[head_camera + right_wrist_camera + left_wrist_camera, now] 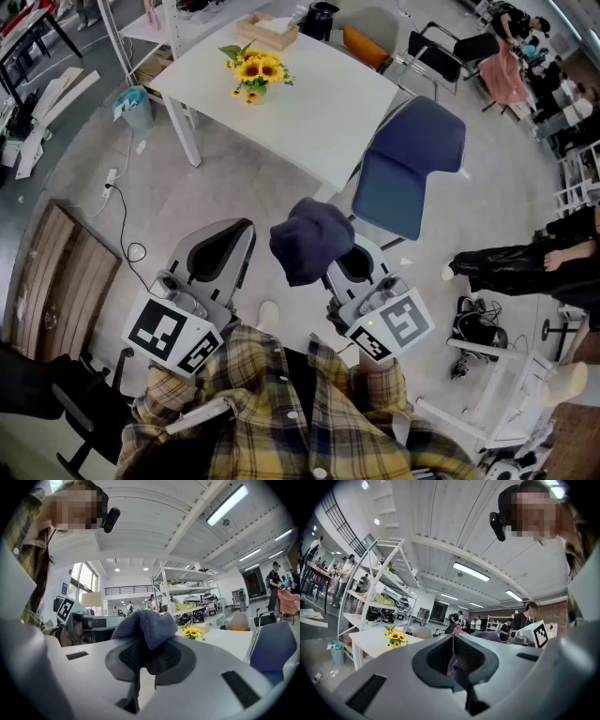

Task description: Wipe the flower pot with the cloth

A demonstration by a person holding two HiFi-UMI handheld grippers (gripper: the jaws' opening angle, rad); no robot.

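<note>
**Head view.**
- Left gripper (pixel 234 234): held level and low in front of the person, jaws drawn together, nothing in them.
- Right gripper (pixel 354 258): just beside the left one, clenched on a dark blue cloth (pixel 312 239). The cloth bunches up over the jaw tips.
- Flower pot (pixel 253 77) with sunflowers: well ahead of both grippers and closer to the left one's line. It stands upright on a white table (pixel 319 112).
- Blue chair (pixel 411 164): ahead of the right gripper, pulled up to the table's near corner.
- Plaid sleeves (pixel 281 412): behind both marker cubes.

**Left gripper view.**
- Left gripper (pixel 453 641): pads meet along a thin seam and stand closed.
- Flower pot (pixel 395 638): ahead and left of the jaws, well apart from them, near the table (pixel 365 644) edge.
- Shelf rack (pixel 379 588): beyond the table, further to the left.
- Teal bin (pixel 335 651): on the floor at the far left, below table height.
- Cloth (pixel 487 636): only a rounded edge shows, rising just right of the jaw tips.
- Right gripper's marker cube (pixel 540 633): further right again.

**Right gripper view.**
- Right gripper (pixel 139 658): jaws clamped on the cloth (pixel 145 623). The cloth mounds above the pads, and a fold hangs down between them.
- Flower pot (pixel 191 632): ahead and slightly right of the jaws, well apart from the cloth, upright on the table (pixel 229 641).
- Chair (pixel 272 649): at the far right, nearer than the table.
- Left gripper (pixel 77 620): alongside on the left, with its marker cube facing this way.
</note>
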